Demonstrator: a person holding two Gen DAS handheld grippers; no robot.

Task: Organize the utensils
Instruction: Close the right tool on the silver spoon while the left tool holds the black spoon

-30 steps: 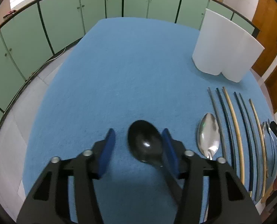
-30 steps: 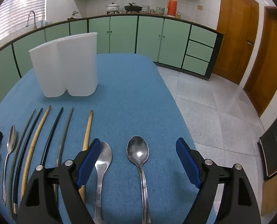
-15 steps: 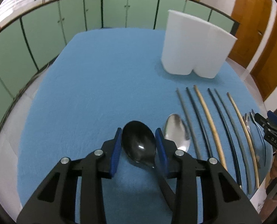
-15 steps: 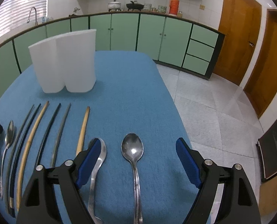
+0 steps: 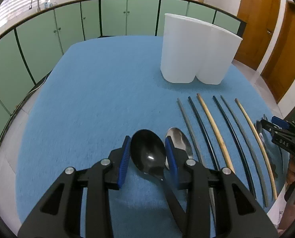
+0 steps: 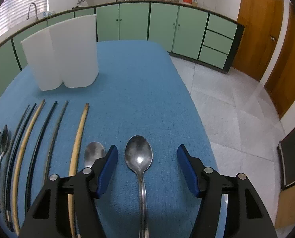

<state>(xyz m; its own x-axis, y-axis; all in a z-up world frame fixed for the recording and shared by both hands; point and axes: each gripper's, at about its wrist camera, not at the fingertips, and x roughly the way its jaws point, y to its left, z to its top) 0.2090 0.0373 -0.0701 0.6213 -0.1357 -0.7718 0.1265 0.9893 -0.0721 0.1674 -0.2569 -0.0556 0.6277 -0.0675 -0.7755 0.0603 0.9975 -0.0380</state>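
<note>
My left gripper [image 5: 147, 139] is shut on the bowl of a black spoon [image 5: 147, 154], its blue pads against both sides, low over the blue table [image 5: 88, 99]. A silver spoon [image 5: 180, 138] lies just right of it. My right gripper [image 6: 147, 148] straddles another silver spoon [image 6: 139, 152] lying on the cloth. Its jaws are closing and the pads stand clear of the spoon. A second silver spoon [image 6: 93, 152] lies beside its left finger. The white two-compartment holder [image 5: 197, 53] [image 6: 62, 53] stands upright at the back.
Several chopsticks [image 5: 213, 127] [image 6: 80, 134], black, grey and wooden, lie in a row between the two grippers. The table's right edge [image 6: 197, 119] drops to a tiled floor. Green cabinets run around the room. The right gripper shows at the left wrist view's right edge [image 5: 280, 132].
The left jaws closed onto the black spoon's bowl, and the gripper rolled and shifted toward the silver spoon. The right gripper sank toward its spoon and its jaws narrowed.
</note>
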